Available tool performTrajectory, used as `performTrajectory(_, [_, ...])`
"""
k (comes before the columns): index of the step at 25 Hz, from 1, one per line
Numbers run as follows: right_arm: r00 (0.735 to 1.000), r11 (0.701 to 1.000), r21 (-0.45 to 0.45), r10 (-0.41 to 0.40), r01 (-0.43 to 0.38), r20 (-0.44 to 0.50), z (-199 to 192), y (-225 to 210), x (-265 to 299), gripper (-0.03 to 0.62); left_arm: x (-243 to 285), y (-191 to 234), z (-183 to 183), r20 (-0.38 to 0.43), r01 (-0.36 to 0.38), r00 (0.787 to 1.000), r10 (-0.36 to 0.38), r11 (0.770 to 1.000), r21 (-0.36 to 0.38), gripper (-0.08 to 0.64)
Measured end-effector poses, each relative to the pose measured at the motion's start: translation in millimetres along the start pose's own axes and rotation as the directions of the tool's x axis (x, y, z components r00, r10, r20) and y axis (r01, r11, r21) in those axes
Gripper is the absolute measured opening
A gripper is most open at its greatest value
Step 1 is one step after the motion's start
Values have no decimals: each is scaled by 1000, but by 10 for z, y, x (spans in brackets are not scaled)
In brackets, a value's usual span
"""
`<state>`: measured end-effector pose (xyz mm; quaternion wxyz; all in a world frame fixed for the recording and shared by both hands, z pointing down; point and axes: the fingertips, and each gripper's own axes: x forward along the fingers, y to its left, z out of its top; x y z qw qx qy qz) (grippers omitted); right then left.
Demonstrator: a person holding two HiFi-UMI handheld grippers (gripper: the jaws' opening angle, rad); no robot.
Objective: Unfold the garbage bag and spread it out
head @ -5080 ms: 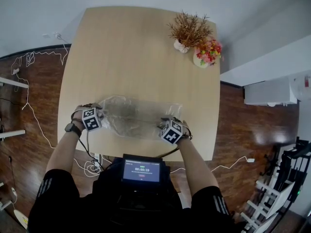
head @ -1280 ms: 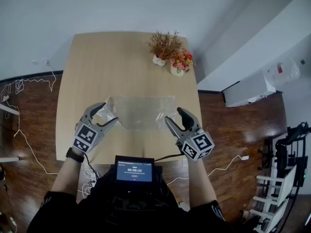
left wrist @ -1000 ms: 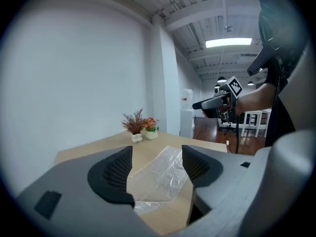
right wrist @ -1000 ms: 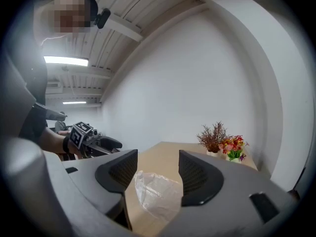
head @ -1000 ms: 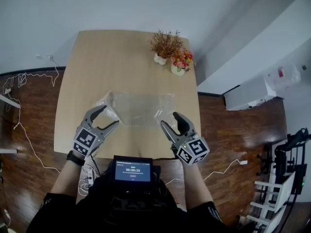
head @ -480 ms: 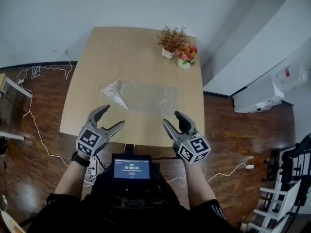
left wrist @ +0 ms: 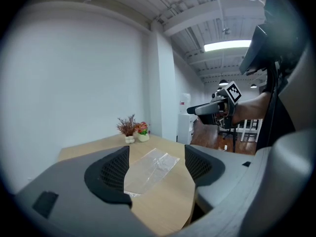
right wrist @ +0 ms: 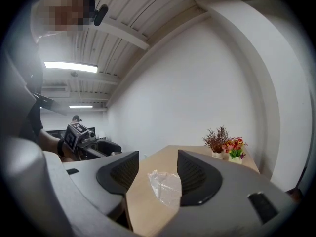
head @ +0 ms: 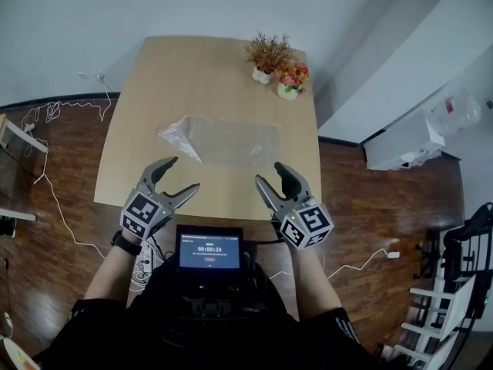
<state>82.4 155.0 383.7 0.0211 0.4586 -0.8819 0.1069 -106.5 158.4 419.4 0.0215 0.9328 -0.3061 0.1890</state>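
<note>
Evidently near done — bag [head: 225, 139] lies flat on table [head: 154, 75]. Left gripper [head: 182, 174], jaws just opened wider, and right gripper [head: 269, 174] gape empty short of it; next, probably smooth its bunched corner.

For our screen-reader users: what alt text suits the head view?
A clear garbage bag lies spread on a wooden table, two flowerpots at its far corner. The left gripper and right gripper hover open and empty short of the bag, the left jaws having just opened wider.
</note>
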Motion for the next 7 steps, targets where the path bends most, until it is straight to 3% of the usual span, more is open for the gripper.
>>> performTrajectory(7, [1000,1000,-15,-16,16,8,66,39,-20,264,-14,43,85,26,11,1000,-11,1000,14,357])
